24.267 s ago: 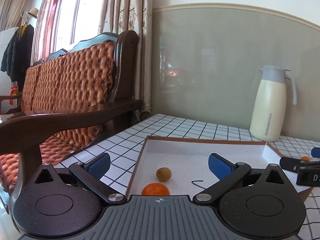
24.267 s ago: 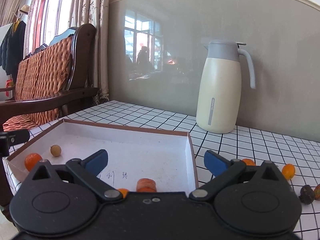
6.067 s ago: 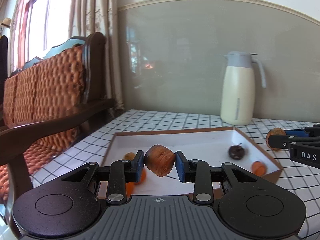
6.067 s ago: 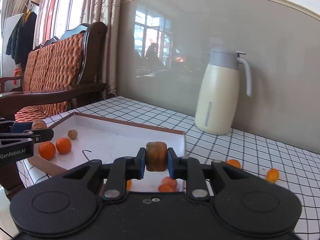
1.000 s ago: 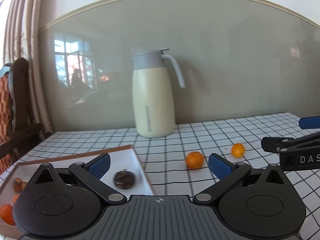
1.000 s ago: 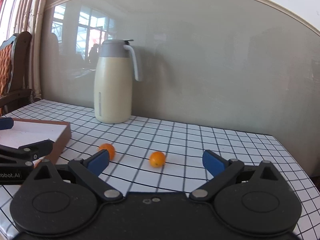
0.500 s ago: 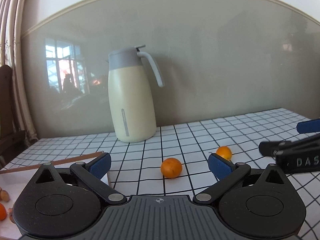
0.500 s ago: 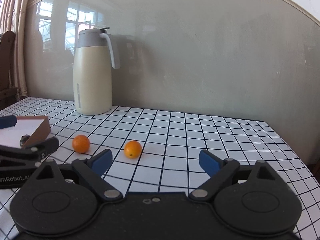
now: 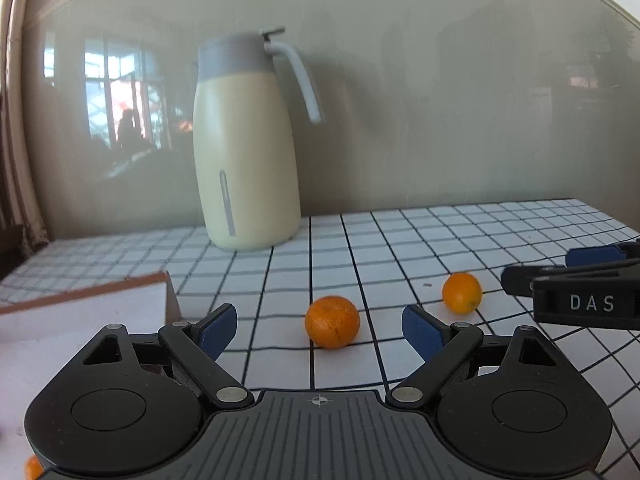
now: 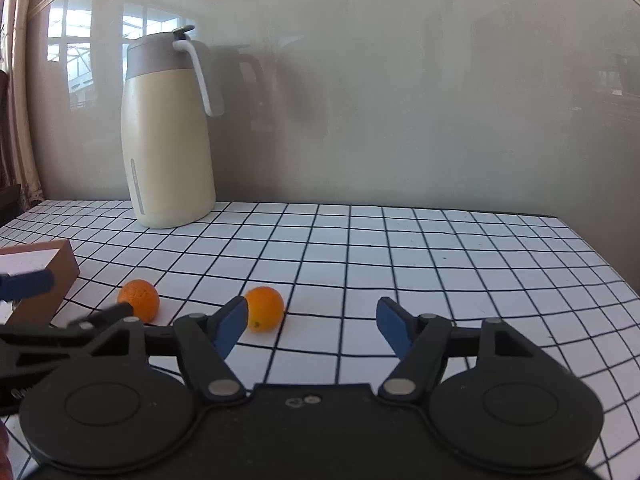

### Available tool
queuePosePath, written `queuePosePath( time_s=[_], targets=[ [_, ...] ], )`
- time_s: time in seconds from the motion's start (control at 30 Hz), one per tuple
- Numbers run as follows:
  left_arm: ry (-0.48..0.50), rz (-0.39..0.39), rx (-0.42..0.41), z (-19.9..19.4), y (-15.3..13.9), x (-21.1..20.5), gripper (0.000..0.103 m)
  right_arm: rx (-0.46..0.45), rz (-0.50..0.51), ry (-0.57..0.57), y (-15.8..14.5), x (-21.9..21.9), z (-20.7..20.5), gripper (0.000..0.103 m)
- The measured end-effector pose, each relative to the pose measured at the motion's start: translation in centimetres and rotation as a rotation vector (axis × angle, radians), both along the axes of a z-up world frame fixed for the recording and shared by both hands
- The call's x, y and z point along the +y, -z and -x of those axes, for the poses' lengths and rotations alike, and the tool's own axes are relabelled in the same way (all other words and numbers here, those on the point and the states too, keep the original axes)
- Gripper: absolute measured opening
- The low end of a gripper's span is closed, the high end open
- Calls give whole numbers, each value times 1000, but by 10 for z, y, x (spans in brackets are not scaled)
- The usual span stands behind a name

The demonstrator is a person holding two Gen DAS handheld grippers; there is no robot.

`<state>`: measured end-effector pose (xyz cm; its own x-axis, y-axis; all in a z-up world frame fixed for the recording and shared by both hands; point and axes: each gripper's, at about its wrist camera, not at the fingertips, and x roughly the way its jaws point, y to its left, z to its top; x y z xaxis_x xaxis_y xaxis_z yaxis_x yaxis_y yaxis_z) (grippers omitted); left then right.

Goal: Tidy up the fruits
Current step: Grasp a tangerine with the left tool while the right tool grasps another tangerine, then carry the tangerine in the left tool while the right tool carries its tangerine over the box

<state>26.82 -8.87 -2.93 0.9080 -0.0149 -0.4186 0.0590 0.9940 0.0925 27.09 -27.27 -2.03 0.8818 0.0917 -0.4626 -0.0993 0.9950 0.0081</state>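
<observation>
Fruit left: two small round oranges (image 9: 332,322) (image 9: 462,292) on my checked surface (image 9: 420,240) (outside white tray (image 9: 80,312)); both grippers' (image 9: 316,330) (image 10: 310,326) fingers wide, empty.

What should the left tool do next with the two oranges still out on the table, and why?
Probably ease the left tool forward around the nearer orange, then close. Its jaws are open and empty, and that orange sits on the checked tablecloth almost centred between them, just beyond the tips. The smaller orange lies nearer the right tool, also open.
</observation>
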Motion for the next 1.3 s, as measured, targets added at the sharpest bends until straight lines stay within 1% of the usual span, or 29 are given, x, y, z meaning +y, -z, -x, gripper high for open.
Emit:
queuePosePath(
  time_s=[0.13, 0.23, 0.3, 0.37, 0.43, 0.53, 0.6, 0.67, 0.73, 0.83, 1.0, 1.03, 1.07, 1.1, 1.13, 1.3],
  targets=[
    [2, 35, 18, -9, 0, 2, 90, 14, 4, -13, 5, 7, -9, 61],
    [-1, 40, 23, -14, 2, 2, 90, 25, -1, -19, 7, 11, -15, 56],
    [-4, 44, 39, -19, 4, 3, 87, 33, -6, -23, 8, 14, -19, 52],
    [1, 52, 67, -25, 6, 4, 82, 39, -12, -25, 9, 15, -23, 52],
    [-3, 53, 76, -27, 5, 4, 80, 48, -21, -24, 9, 17, -28, 51],
    [-9, 59, 85, -31, 7, 5, 79, 62, -33, -23, 11, 18, -32, 46],
    [-4, 66, 103, -36, 9, 4, 76, 73, -38, -23, 11, 19, -35, 42],
    [5, 65, 113, -39, 10, 4, 74, 83, -49, -22, 13, 19, -37, 41],
    [9, 70, 125, -42, 11, 4, 74, 92, -54, -21, 14, 19, -39, 39],
    [18, 66, 147, -48, 13, 2, 74, 102, -58, -33, 16, 22, -41, 39],
    [22, 37, 155, -52, 14, -4, 72, 122, -74, -38, 18, 22, -46, 37],
    [25, 30, 158, -52, 15, -5, 69, 129, -76, -41, 19, 22, -46, 37],
    [31, 22, 165, -53, 15, -7, 60, 136, -77, -42, 20, 22, -48, 33],
    [32, 13, 174, -55, 15, -8, 53, 147, -79, -46, 22, 22, -49, 27],
    [34, 10, 182, -56, 16, -9, 39, 155, -86, -55, 23, 22, -49, 24],
    [36, 22, 185, -57, 17, -7, 38, 152, -88, -55, 23, 22, -48, 23]
  ],
)
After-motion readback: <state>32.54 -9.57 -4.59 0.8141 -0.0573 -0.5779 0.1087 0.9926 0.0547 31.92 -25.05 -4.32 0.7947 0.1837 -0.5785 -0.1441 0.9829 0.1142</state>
